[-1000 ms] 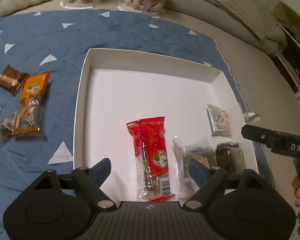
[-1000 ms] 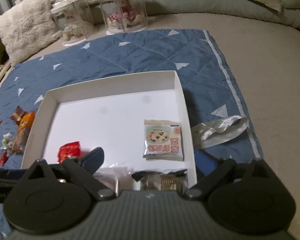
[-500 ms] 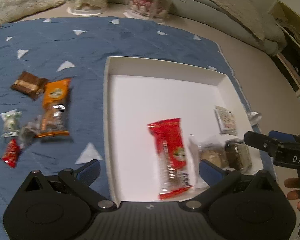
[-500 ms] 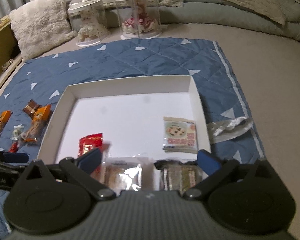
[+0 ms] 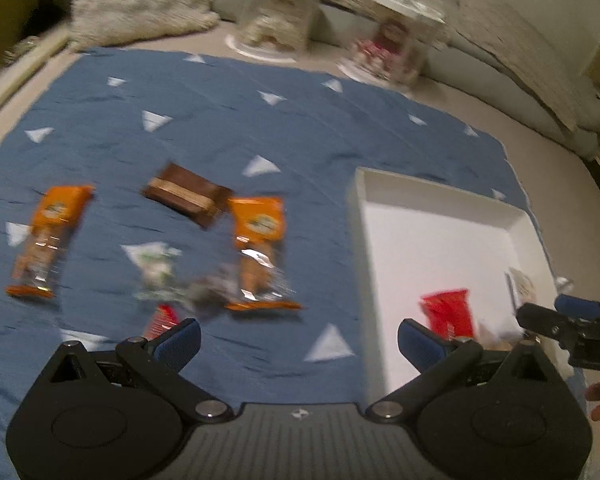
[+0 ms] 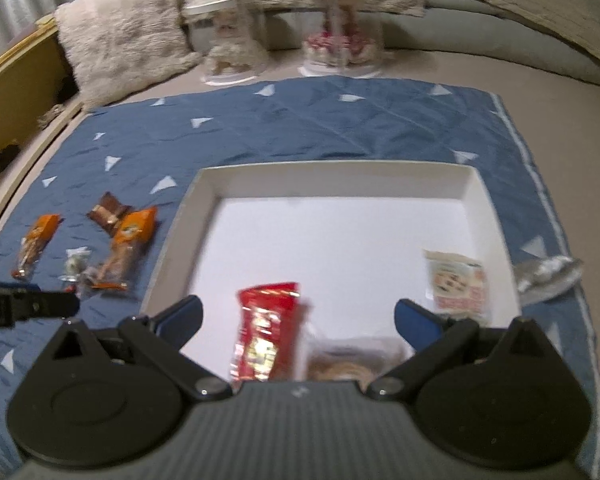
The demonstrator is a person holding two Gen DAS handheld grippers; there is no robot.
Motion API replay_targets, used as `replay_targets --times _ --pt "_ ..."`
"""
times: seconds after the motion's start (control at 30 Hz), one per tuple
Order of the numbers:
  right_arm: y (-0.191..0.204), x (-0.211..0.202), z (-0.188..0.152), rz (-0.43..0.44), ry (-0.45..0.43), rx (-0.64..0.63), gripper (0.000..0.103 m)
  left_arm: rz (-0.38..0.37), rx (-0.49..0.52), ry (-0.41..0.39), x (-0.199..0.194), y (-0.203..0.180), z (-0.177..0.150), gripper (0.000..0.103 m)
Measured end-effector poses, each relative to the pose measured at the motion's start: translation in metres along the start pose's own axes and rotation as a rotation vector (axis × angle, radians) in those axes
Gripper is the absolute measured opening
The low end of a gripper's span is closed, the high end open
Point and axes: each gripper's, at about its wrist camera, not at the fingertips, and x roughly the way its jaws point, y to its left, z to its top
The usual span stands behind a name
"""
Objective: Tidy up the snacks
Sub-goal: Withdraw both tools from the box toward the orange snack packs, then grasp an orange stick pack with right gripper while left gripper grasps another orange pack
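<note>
Your left claw (image 5: 298,340) has its blue-tipped fingers wide apart and holds nothing; it hangs over the blue quilt (image 5: 260,136), near the left wall of the white box (image 5: 358,240). In this left wrist view, which is blurred, several snacks lie on the quilt in front of you: one orange packet (image 5: 48,240) far to the left, a second orange packet (image 5: 260,252) nearer the box, a brown wrapped bar (image 5: 184,194) touching the top of that second packet, a small pale green-and-white packet (image 5: 154,268) between the two orange ones, and a small red packet (image 5: 162,320) just beside your left fingertip. Inside the box a long red packet (image 5: 448,312) is visible. Your right claw (image 5: 556,318) enters from the right edge, over the box.

In the right wrist view, your right claw (image 6: 298,318) is also spread open and empty, hanging over the near part of the box (image 6: 488,216). The red packet (image 6: 266,332) lies on the box floor between the fingers, a clear packet with brown contents (image 6: 352,360) lies just to its right, and a pale square packet (image 6: 458,284) rests by the right wall. A silver wrapper (image 6: 548,276) lies on the quilt (image 6: 300,128) outside that wall. The loose snacks stay left of the box, and your left claw (image 6: 40,304) shows there at the edge.
</note>
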Motion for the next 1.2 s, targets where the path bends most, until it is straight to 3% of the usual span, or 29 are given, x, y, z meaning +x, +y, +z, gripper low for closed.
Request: replay_targets --times 0.43,0.63,0.83,0.97,1.1,1.2 --pt "0.073 0.018 0.026 0.100 -0.042 -0.070 0.102 0.101 -0.014 -0.082 -0.025 0.072 0.017 0.103" --pt "0.100 0.031 0.043 0.089 -0.086 -0.015 0.102 0.186 -0.043 -0.085 -0.022 0.107 0.029 0.103" --pt "0.126 0.063 0.053 0.122 -0.054 0.036 0.101 0.278 -0.028 -0.094 -0.012 0.128 0.039 0.103" --pt "0.143 0.085 0.053 0.129 -0.026 0.018 0.093 0.254 -0.048 -0.111 -0.006 0.141 0.044 0.103" --pt "0.152 0.102 0.054 0.161 0.011 0.024 0.071 0.293 -0.059 -0.134 0.004 0.148 0.048 0.103" --pt "0.159 0.118 0.055 0.197 0.040 0.046 0.068 0.330 -0.045 -0.141 0.011 0.153 0.051 0.103"
